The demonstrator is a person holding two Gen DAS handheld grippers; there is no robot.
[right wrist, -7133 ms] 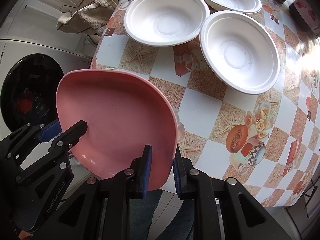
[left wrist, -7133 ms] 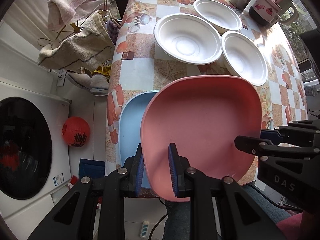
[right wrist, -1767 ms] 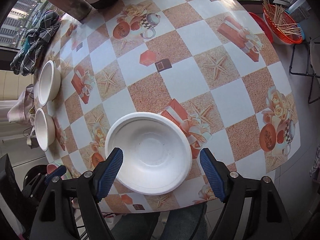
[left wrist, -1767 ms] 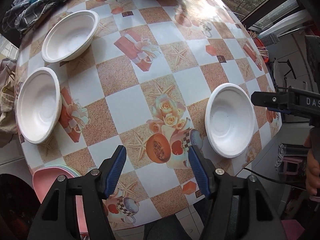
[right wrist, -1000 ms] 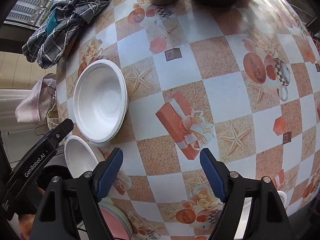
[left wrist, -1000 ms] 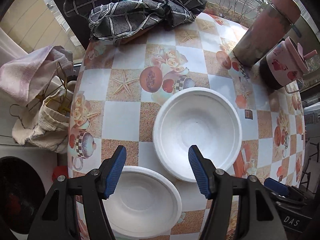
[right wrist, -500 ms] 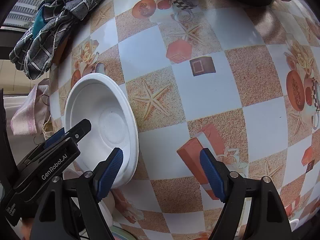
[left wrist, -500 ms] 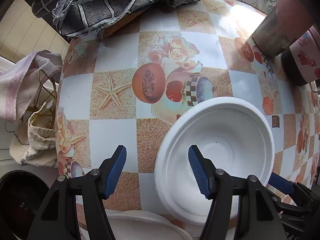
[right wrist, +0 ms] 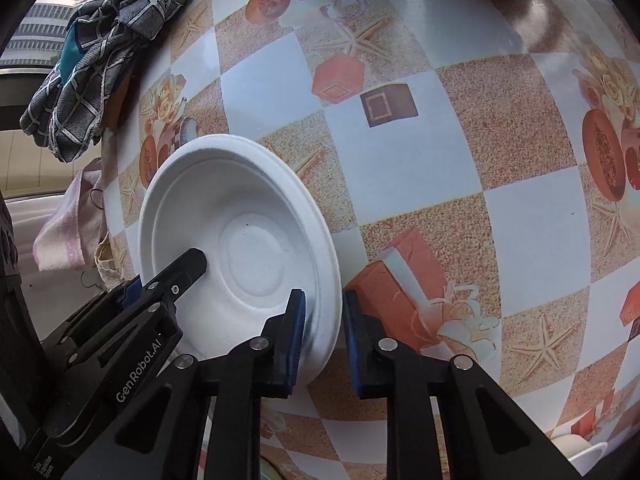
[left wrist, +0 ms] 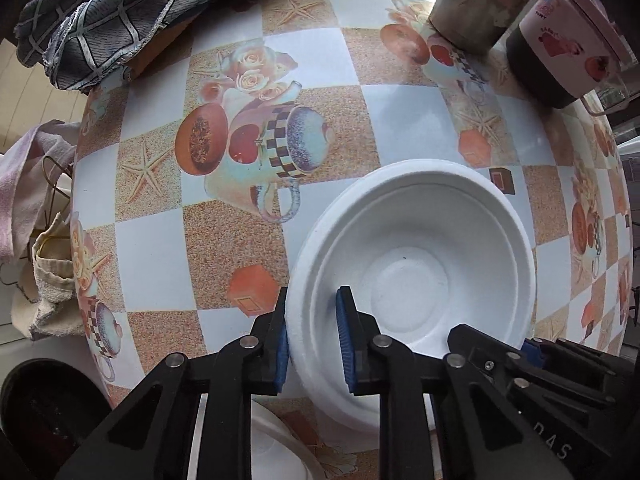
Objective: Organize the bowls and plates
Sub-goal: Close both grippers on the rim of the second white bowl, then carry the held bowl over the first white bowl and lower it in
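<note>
White foam bowl (left wrist: 412, 264), round, ridged: left hand-held gripper (left wrist: 313, 340) and right hand-held gripper (right wrist: 322, 336), earlier spread apart, had just clamped opposite rims.

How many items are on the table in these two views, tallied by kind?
White bowls: 2, the gripped white bowl and a second bowl's rim at the bottom edge
Drink containers: 2, the brown tumbler and the pink mug
Plaid cloth: 1
Total: 5
</note>
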